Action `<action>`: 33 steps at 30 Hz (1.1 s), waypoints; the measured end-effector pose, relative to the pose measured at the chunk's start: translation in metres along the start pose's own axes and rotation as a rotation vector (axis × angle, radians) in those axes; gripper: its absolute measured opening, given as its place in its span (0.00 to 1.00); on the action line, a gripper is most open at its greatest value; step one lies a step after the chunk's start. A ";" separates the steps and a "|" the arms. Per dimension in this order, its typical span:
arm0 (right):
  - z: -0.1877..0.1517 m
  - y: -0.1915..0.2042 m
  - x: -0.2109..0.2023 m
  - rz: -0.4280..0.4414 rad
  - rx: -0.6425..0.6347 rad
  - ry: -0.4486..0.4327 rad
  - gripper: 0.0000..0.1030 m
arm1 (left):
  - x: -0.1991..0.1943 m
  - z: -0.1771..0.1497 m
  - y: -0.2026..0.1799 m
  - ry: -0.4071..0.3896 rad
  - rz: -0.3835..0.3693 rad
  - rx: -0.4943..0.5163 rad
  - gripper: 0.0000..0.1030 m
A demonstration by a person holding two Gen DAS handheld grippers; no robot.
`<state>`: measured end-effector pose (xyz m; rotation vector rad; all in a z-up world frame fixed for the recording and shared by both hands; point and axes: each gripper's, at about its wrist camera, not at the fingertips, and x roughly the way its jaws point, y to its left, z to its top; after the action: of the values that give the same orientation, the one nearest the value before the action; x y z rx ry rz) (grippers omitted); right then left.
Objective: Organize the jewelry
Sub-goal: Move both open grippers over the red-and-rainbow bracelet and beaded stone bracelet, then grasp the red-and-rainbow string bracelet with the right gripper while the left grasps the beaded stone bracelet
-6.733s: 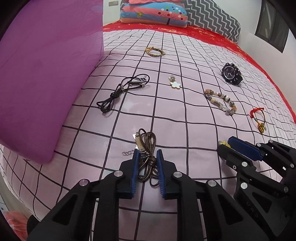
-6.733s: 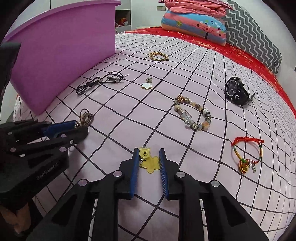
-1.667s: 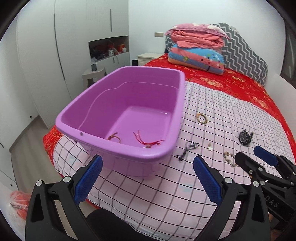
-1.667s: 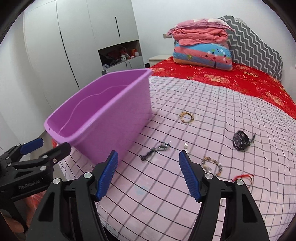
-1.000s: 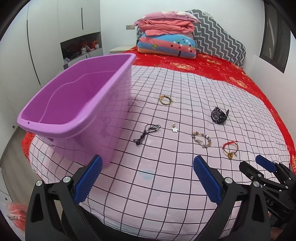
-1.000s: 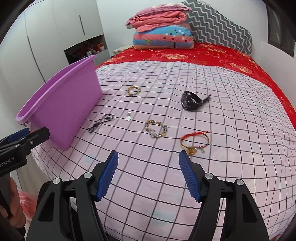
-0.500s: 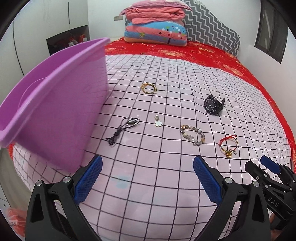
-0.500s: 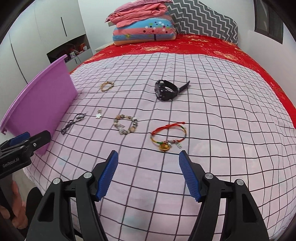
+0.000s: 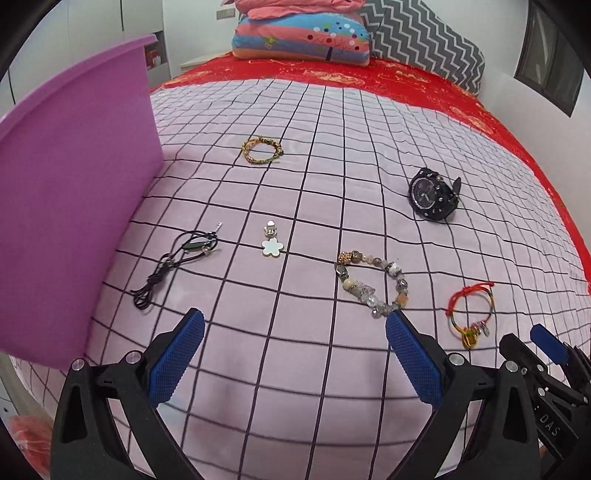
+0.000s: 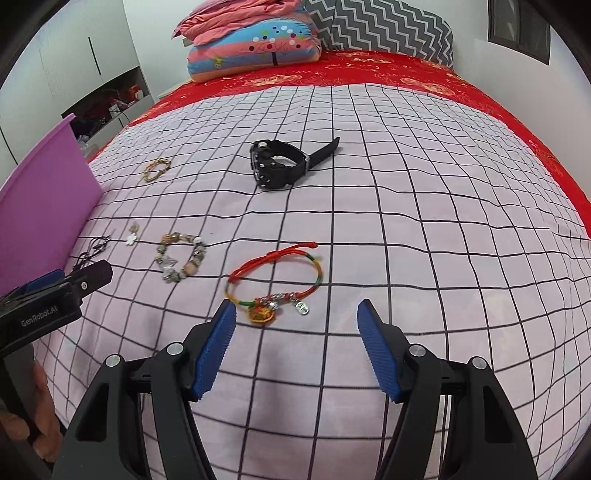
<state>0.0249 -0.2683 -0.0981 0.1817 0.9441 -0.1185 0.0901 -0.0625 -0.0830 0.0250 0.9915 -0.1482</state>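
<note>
Jewelry lies spread on a pink checked sheet (image 9: 295, 369). My left gripper (image 9: 295, 354) hangs open above it, empty. Ahead of it lie a black cord necklace (image 9: 173, 264), a white flower charm (image 9: 271, 245), a beaded bracelet (image 9: 373, 282), a gold braided bracelet (image 9: 260, 150) and a black watch (image 9: 434, 197). My right gripper (image 10: 297, 349) is open too, just short of a red string bracelet (image 10: 275, 282) with small charms. The watch (image 10: 279, 166) and beaded bracelet (image 10: 181, 260) lie beyond. A purple tub (image 9: 70, 199) stands at the left.
Folded quilts (image 9: 301, 33) and a zigzag pillow (image 9: 424, 40) are stacked at the bed's far end on a red cover (image 10: 388, 70). White wardrobes (image 10: 74, 55) line the left wall. A hand (image 10: 22, 417) holds the left gripper's handle at the bed's near edge.
Both grippers have come down and forward over the bed, still open. The jewelry looms larger, and the tub has slid off to the left edge of both views.
</note>
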 end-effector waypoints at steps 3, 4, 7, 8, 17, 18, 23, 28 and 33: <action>0.005 -0.006 0.012 -0.002 0.011 0.006 0.63 | 0.017 0.006 -0.005 0.019 0.010 -0.004 0.94; 0.005 -0.007 0.014 -0.002 0.012 0.007 0.63 | 0.021 0.008 -0.006 0.024 0.011 -0.006 0.94; 0.009 -0.011 0.024 0.000 0.016 0.011 0.63 | 0.029 0.010 -0.009 0.029 0.009 -0.010 0.94; 0.010 -0.012 0.027 0.000 0.016 0.013 0.63 | 0.030 0.011 -0.010 0.029 0.011 -0.007 0.94; 0.015 -0.016 0.046 -0.014 -0.001 0.025 0.63 | 0.052 0.015 -0.023 0.048 0.016 0.012 0.94; 0.016 -0.016 0.047 -0.013 -0.002 0.026 0.63 | 0.054 0.015 -0.024 0.050 0.017 0.014 0.94; 0.017 -0.014 0.054 -0.020 -0.017 0.023 0.63 | 0.061 0.015 -0.027 0.056 0.019 0.019 0.94; 0.018 -0.012 0.058 -0.028 -0.033 0.019 0.63 | 0.068 0.013 -0.028 0.066 0.006 0.011 0.93; 0.019 -0.011 0.062 -0.036 -0.047 0.020 0.63 | 0.072 0.012 -0.033 0.066 0.014 0.020 0.93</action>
<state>0.0736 -0.2840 -0.1387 0.1223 0.9692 -0.1276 0.1342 -0.1041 -0.1351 0.0549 1.0558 -0.1453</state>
